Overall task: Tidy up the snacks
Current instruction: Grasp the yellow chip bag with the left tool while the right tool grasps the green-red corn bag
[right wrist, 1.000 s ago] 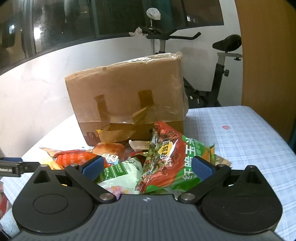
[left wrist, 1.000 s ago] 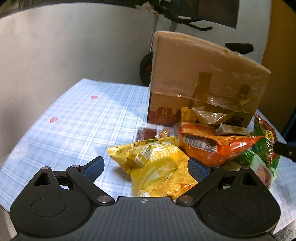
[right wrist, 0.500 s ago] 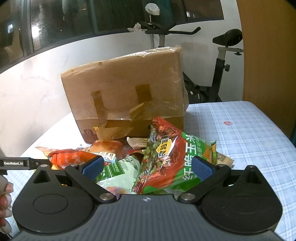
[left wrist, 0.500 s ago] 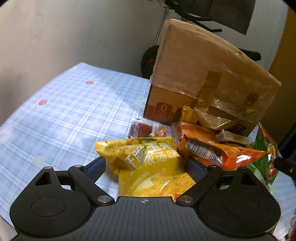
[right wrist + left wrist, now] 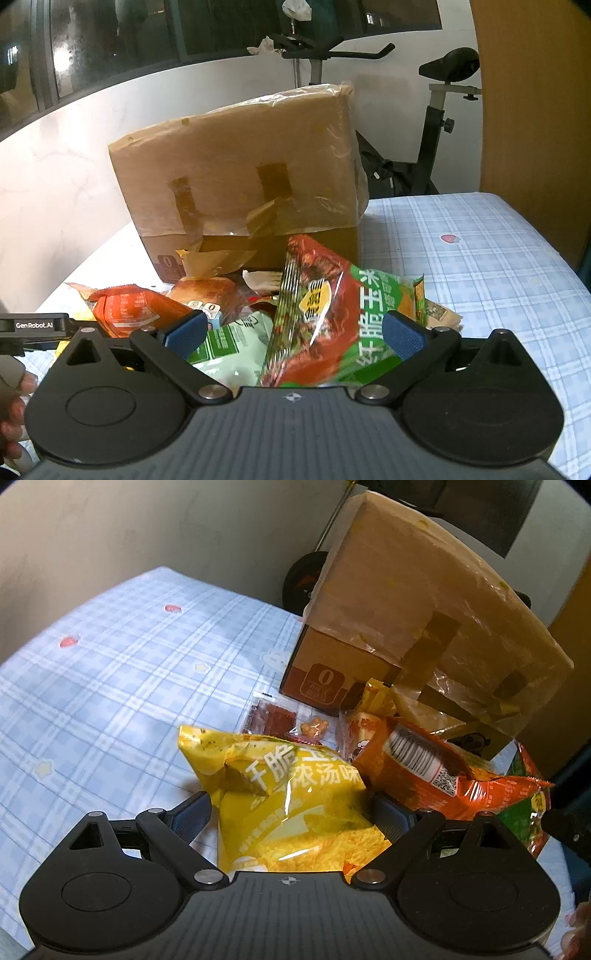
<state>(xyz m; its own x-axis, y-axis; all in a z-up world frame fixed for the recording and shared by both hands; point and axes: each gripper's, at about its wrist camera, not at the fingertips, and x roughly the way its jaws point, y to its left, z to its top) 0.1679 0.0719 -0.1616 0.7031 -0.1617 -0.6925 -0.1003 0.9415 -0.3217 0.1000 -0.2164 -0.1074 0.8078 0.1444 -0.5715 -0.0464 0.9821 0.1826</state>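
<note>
Blue-and-white checked tablecloth (image 5: pixel 110 672), printed with small red strawberries, covers the table. Left gripper (image 5: pixel 291 808): jaws spread wide on either side of a yellow snack bag (image 5: pixel 291 794), blue pads beside its flanks without visibly pinching it; not clenched. Yellow snack bag: glossy, crinkled, white Chinese lettering, top corner crumpled, lying at the near left edge of the snack heap. Behind it, small clear packets (image 5: pixel 273 720) with red and orange contents, flat on the cloth. To its right, orange snack bag (image 5: pixel 436 771): barcode panel facing up, leaning over the heap. Cardboard box (image 5: pixel 413 627): brown, wrapped in clear film and tape strips, standing behind the heap. Right gripper (image 5: pixel 291 332): jaws wide apart, holding nothing, straddling a red-and-green snack bag (image 5: pixel 332 317) that stands tilted on its edge, with a pale green packet (image 5: pixel 232 350) beside it. An exercise bike (image 5: pixel 436 122) stands beyond the table.
</note>
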